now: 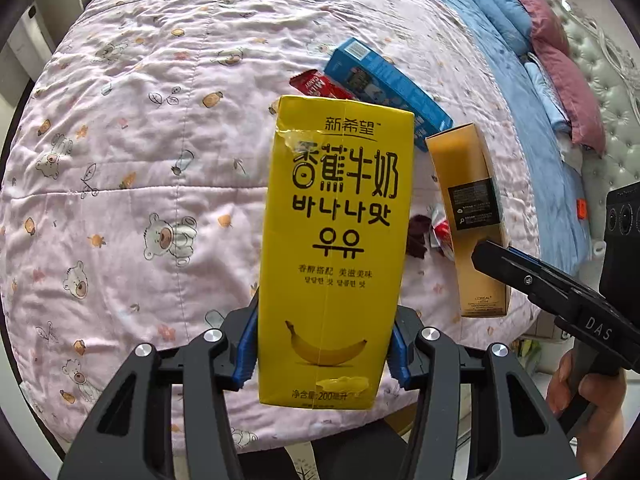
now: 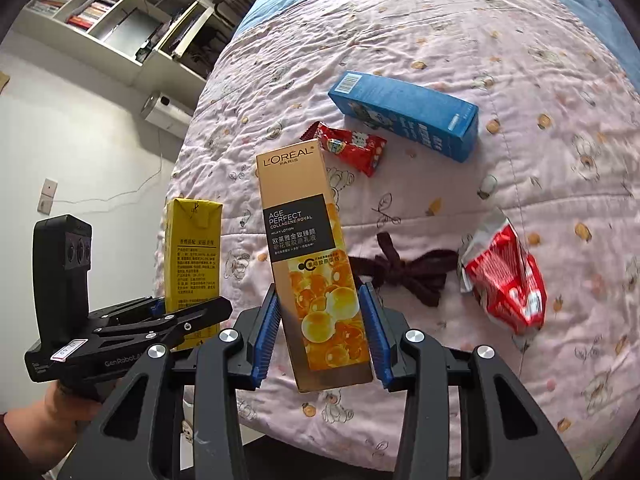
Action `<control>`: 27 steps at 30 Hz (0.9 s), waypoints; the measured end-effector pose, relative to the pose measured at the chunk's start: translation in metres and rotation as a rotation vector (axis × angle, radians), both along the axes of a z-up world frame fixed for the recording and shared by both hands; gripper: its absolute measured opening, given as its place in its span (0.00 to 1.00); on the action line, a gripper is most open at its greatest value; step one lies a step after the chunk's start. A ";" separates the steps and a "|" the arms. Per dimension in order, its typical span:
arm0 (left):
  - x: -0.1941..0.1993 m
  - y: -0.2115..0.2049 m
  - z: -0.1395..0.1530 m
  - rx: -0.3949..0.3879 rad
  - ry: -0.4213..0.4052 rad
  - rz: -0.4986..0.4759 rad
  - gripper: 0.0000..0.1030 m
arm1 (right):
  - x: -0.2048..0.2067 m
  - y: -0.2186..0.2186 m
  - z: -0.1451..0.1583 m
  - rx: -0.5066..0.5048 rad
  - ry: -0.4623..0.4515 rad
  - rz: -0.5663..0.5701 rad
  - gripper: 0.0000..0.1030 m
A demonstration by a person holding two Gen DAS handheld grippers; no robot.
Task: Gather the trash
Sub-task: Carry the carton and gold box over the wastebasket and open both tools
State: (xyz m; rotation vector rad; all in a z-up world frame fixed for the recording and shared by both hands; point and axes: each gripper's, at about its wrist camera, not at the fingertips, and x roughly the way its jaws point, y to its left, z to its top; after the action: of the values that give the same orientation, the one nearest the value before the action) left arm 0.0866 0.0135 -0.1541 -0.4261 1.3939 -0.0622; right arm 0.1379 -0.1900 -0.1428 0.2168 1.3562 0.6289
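My left gripper (image 1: 320,344) is shut on a yellow banana milk carton (image 1: 332,248) and holds it upright above the bed; the carton also shows in the right wrist view (image 2: 193,256). My right gripper (image 2: 320,336) is shut on a gold L'Oreal box (image 2: 316,264), also held upright, and it shows in the left wrist view (image 1: 468,216). On the pink quilt (image 2: 520,40) lie a blue carton (image 2: 404,116), a red candy wrapper (image 2: 348,146), a crumpled red wrapper (image 2: 506,280) and a dark maroon ribbon (image 2: 408,272).
Blue and maroon pillows (image 1: 532,32) lie at the head of the bed by a tufted headboard (image 1: 604,80). A white bookshelf and desk (image 2: 120,20) stand beyond the bed's far side. The bed's edge runs just in front of both grippers.
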 end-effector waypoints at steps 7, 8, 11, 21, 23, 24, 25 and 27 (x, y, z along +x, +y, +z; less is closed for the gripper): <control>-0.028 -0.025 0.002 -0.021 0.010 -0.115 0.50 | -0.053 -0.031 0.004 0.024 0.008 -0.126 0.38; -0.031 -0.030 0.002 -0.026 0.012 -0.134 0.50 | -0.060 -0.035 0.004 0.026 0.012 -0.144 0.38; -0.038 -0.048 0.002 -0.021 0.014 -0.193 0.50 | -0.082 -0.054 0.002 0.045 0.025 -0.209 0.38; -0.066 -0.127 -0.002 -0.016 0.028 -0.339 0.50 | -0.147 -0.137 0.001 0.068 0.034 -0.338 0.38; -0.079 -0.153 -0.004 -0.019 0.038 -0.366 0.50 | -0.166 -0.165 0.002 0.074 0.037 -0.379 0.38; -0.085 -0.164 -0.005 -0.021 0.041 -0.375 0.50 | -0.175 -0.178 0.003 0.074 0.039 -0.392 0.38; -0.094 -0.181 -0.006 -0.025 0.045 -0.389 0.50 | -0.185 -0.191 0.003 0.071 0.040 -0.402 0.38; -0.108 -0.206 -0.010 -0.032 0.050 -0.413 0.50 | -0.205 -0.217 0.004 0.057 0.036 -0.411 0.38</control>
State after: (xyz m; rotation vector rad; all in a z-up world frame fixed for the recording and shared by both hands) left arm -0.0219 -0.1926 -0.1636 -0.1609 1.5139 -0.4139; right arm -0.0675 -0.4068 -0.1386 0.5396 1.2799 0.3186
